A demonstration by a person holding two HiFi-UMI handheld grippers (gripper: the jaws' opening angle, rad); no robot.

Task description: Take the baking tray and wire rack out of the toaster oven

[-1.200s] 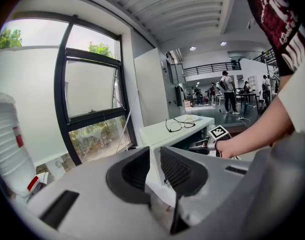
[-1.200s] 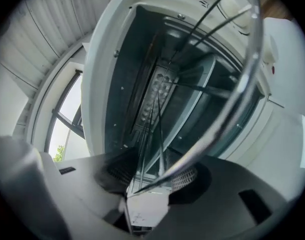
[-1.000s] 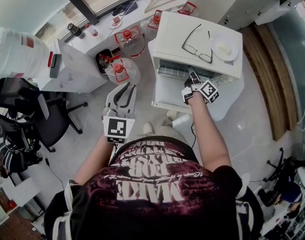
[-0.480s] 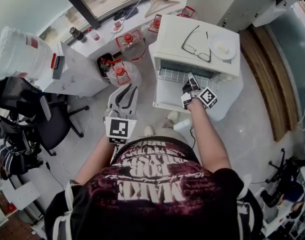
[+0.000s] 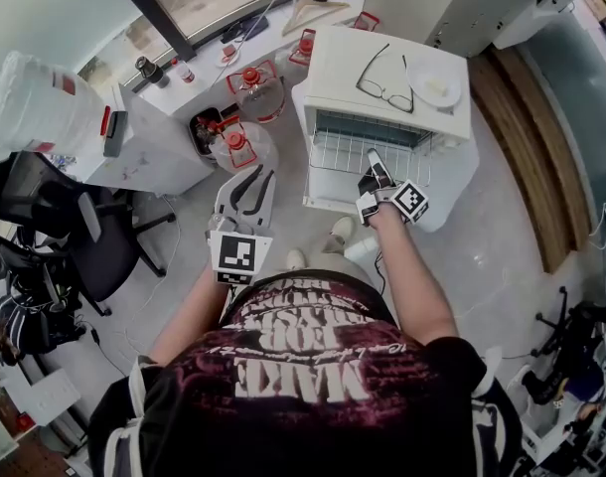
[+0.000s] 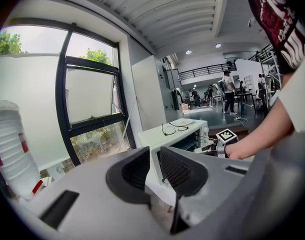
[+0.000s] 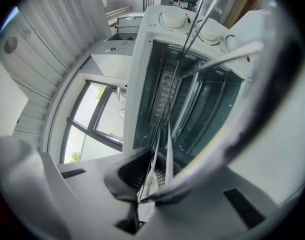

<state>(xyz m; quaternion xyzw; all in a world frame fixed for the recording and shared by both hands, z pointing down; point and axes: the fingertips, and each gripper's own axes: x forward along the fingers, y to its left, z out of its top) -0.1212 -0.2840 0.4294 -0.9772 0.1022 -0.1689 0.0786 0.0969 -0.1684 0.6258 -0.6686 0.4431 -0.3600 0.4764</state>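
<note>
R gripper (image 5: 375,170) is clamped on the front edge of the wire rack (image 5: 333,153); the rack sits partway out of the toaster oven (image 5: 333,63), at the person's 1 o'clock. L gripper (image 5: 249,182) hangs at 11 o'clock, jaws apart, nothing between. Step in hand: rack extraction. Next move needs a level, straight pull toward 6 o'clock till clear of the guides. Baking tray not visible.

Reaches forward with the right gripper (image 5: 374,162), clamped on the wire rack (image 5: 341,153); holds the left gripper (image 5: 251,180) near the waist (jaws slightly apart, empty).
</note>
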